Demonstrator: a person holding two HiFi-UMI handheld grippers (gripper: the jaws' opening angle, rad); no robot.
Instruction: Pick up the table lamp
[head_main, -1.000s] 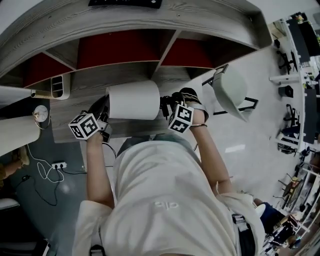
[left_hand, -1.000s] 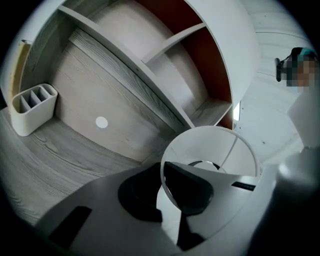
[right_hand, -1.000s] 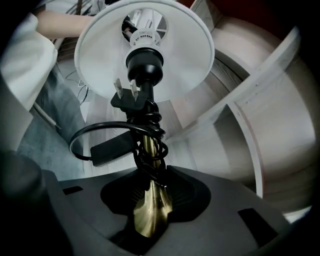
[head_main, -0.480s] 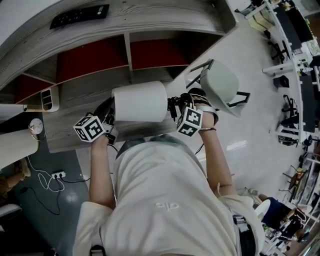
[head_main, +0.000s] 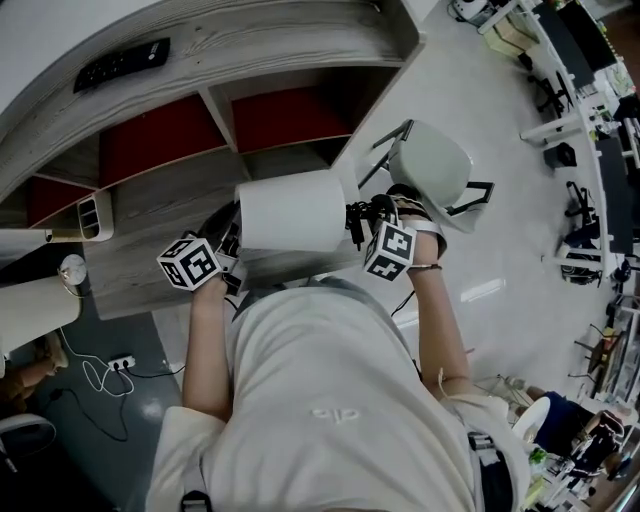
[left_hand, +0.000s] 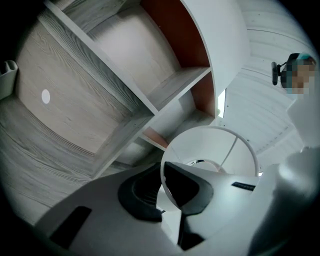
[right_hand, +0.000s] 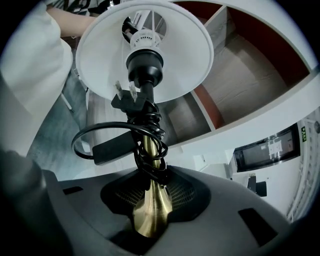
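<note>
The table lamp is held off the shelf, lying roughly level, between my two grippers. Its white drum lampshade (head_main: 292, 212) sits in front of the person's chest. My left gripper (head_main: 232, 245) is shut on the lampshade's thin rim (left_hand: 161, 172), and the open end of the shade (left_hand: 215, 150) shows past the jaws. My right gripper (head_main: 355, 222) is shut on the lamp's flared brass stem (right_hand: 149, 212). A black cord (right_hand: 145, 127) with its plug is wound around that stem below the black bulb socket (right_hand: 144, 65).
A curved grey wooden shelf unit (head_main: 300, 40) with red back panels (head_main: 160, 140) lies ahead, with a black remote (head_main: 120, 65) on top. A pale chair (head_main: 435, 165) stands to the right. A power strip (head_main: 118, 362) and cable lie on the floor at the left.
Both grippers have carried the lamp to the right and a little away from the shelf. The grips on the shade rim and the stem are unchanged.
</note>
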